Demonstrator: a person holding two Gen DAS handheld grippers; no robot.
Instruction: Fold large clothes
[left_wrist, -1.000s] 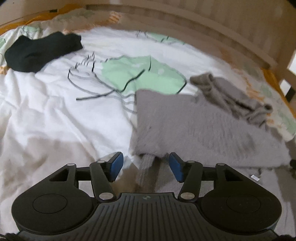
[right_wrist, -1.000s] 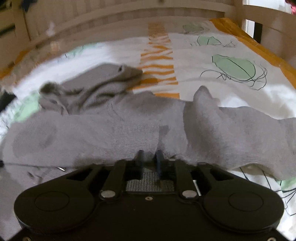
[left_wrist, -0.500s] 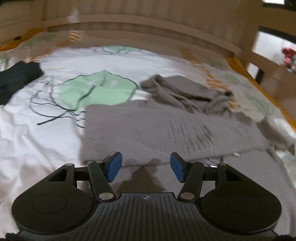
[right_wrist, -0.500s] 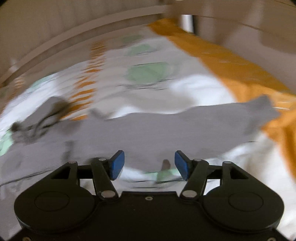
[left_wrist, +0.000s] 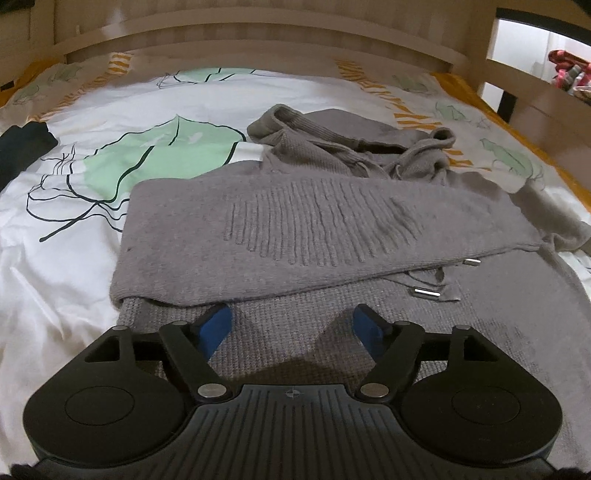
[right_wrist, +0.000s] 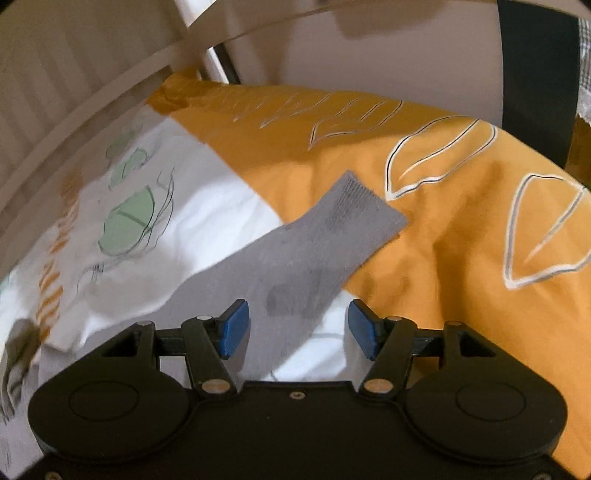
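Observation:
A grey knitted sweater (left_wrist: 314, 229) lies on the bed, one sleeve folded flat across its body and its hood bunched at the back. My left gripper (left_wrist: 291, 325) hovers just above the sweater's near part; its jaws are opening, blue pads apart, with no cloth pinched between them. In the right wrist view the other grey sleeve (right_wrist: 314, 251) stretches out to the right onto the orange part of the bedding. My right gripper (right_wrist: 299, 326) is open above that sleeve, which runs under the gap without being pressed.
The bed sheet (left_wrist: 92, 229) is white with green leaf prints; its orange border (right_wrist: 461, 229) lies to the right. A black garment (left_wrist: 22, 147) sits at the far left. A wooden headboard (left_wrist: 258, 40) and bed rail (right_wrist: 92, 122) bound the bed.
Both grippers have let go of the sweater and spread their jaws. The right one swung to the right along the outstretched sleeve to its cuff end. The left shifted right over the body.

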